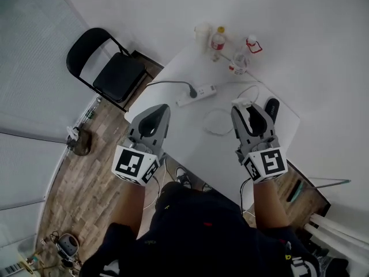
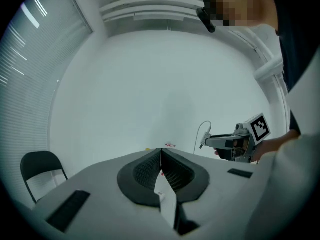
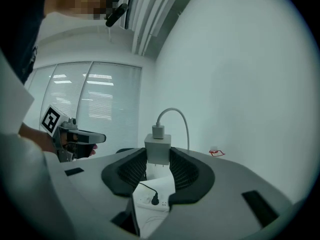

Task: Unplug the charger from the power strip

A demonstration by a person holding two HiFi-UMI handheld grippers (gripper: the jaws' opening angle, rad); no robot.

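My right gripper (image 1: 242, 107) is shut on the white charger (image 3: 158, 149), which stands upright between its pads with the prongs free. The charger's white cable (image 3: 176, 116) loops up and over from its top. The white power strip (image 1: 196, 94) lies on the white table (image 1: 184, 146) far below, with a black plug and dark cord still in it. That power strip (image 3: 152, 200) also shows through the gap under the right jaws. My left gripper (image 1: 163, 109) is held up level beside the right one, its jaws closed together with nothing between them (image 2: 161, 156).
A black folding chair (image 1: 109, 68) stands left of the table. Bottles (image 1: 218, 39) and a clear cup (image 1: 239, 62) sit at the table's far end. A loose white cable coil (image 1: 218, 122) and a black object (image 1: 271, 105) lie near the right gripper. White walls close in behind.
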